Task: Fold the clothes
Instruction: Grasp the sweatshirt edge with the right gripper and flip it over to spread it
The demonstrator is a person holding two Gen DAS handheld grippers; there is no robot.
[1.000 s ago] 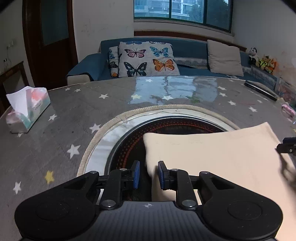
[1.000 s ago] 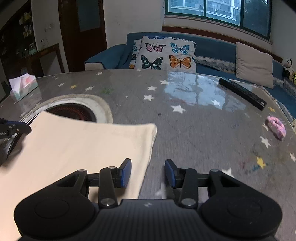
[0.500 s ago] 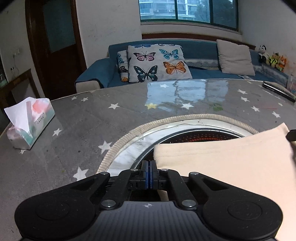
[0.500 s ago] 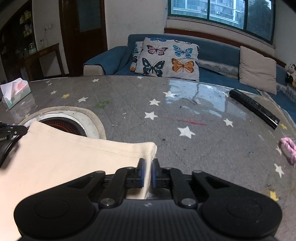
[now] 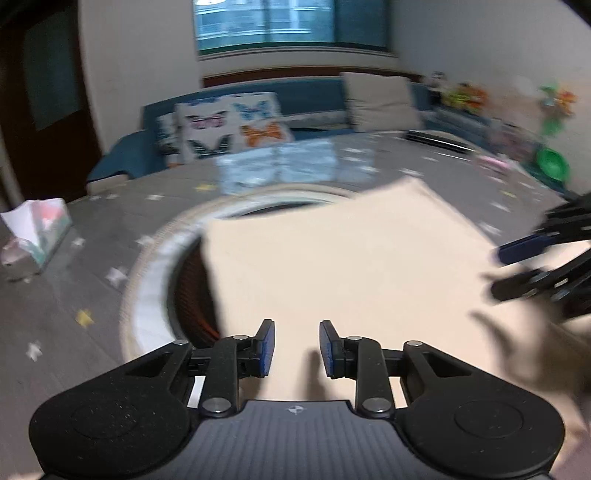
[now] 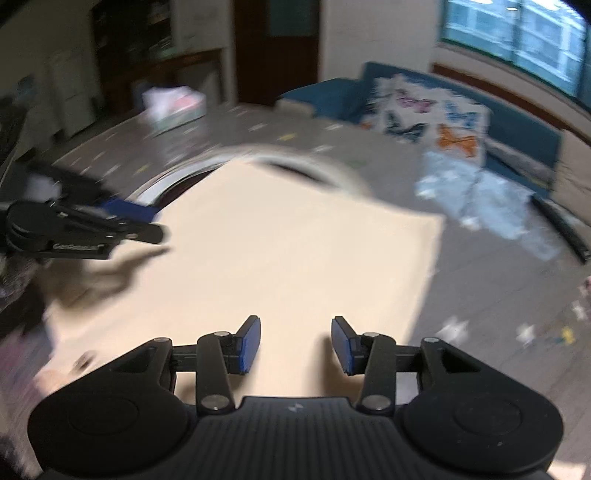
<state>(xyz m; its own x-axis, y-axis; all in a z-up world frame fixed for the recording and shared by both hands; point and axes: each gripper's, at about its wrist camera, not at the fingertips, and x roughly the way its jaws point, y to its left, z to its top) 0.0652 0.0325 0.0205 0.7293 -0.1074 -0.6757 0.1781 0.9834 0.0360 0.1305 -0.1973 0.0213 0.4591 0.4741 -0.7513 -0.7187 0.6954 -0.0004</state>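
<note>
On the star-patterned table (image 5: pixel 55 317) we see the cream cloth (image 5: pixel 351 266) lying flat, partly over the round burner (image 5: pixel 192 280); our left gripper (image 5: pixel 296 349) and right gripper (image 6: pixel 295 345) hover above it. Both jaws are opening with nothing pinched between them.

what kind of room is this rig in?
Most likely a home living room: blue sofa with butterfly-print cushion under a large window, and a star-patterned grey table bearing the cream folded cloth.
</note>
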